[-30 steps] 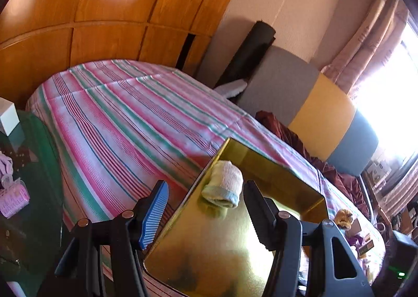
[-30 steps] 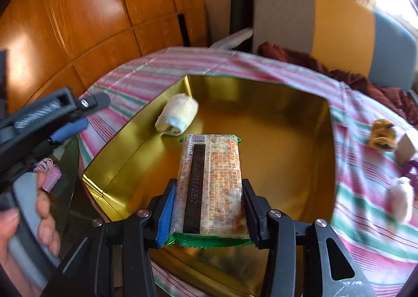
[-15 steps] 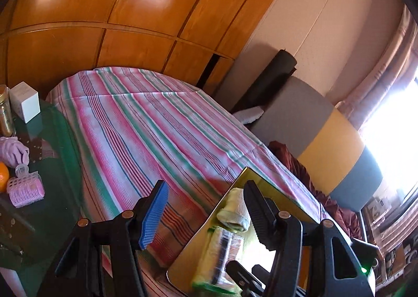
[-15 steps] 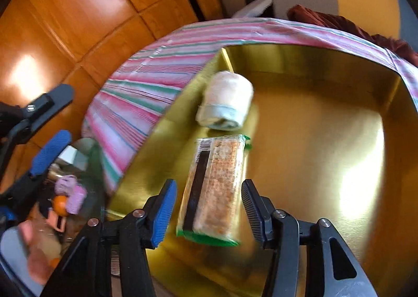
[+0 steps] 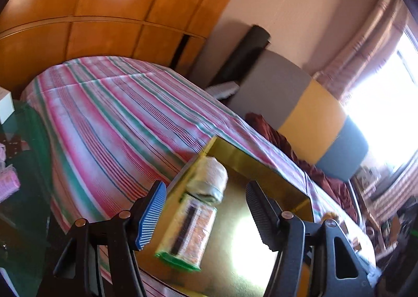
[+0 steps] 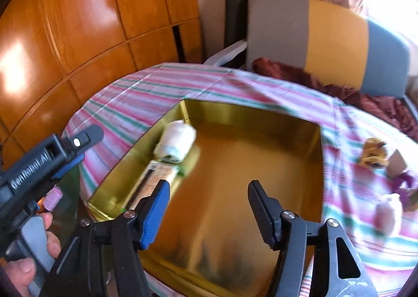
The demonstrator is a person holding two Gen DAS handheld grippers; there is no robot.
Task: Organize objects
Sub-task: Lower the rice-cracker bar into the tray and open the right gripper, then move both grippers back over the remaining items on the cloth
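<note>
A gold tray (image 6: 235,166) (image 5: 245,244) lies on the striped bedspread. Inside, along its left wall, a rolled white sock (image 6: 176,144) (image 5: 209,179) lies above a green-edged snack packet (image 6: 154,182) (image 5: 190,231). My right gripper (image 6: 206,208) is open and empty, above the tray's middle, to the right of the packet. My left gripper (image 5: 206,211) is open and empty, above the tray's left side; it also shows in the right wrist view (image 6: 75,150), held by a hand.
On the bedspread (image 6: 135,98) right of the tray lie a yellow toy (image 6: 373,153), a purple item (image 6: 405,182) and a white fluffy item (image 6: 389,213). A glass side table (image 5: 23,166) with pink things stands left. A grey-yellow-blue headboard (image 6: 326,36) and wooden wardrobe (image 6: 78,23) are behind.
My right gripper opened, left the snack packet lying in the tray below the sock, and pulled back to the right. My left gripper swung away and back over the tray.
</note>
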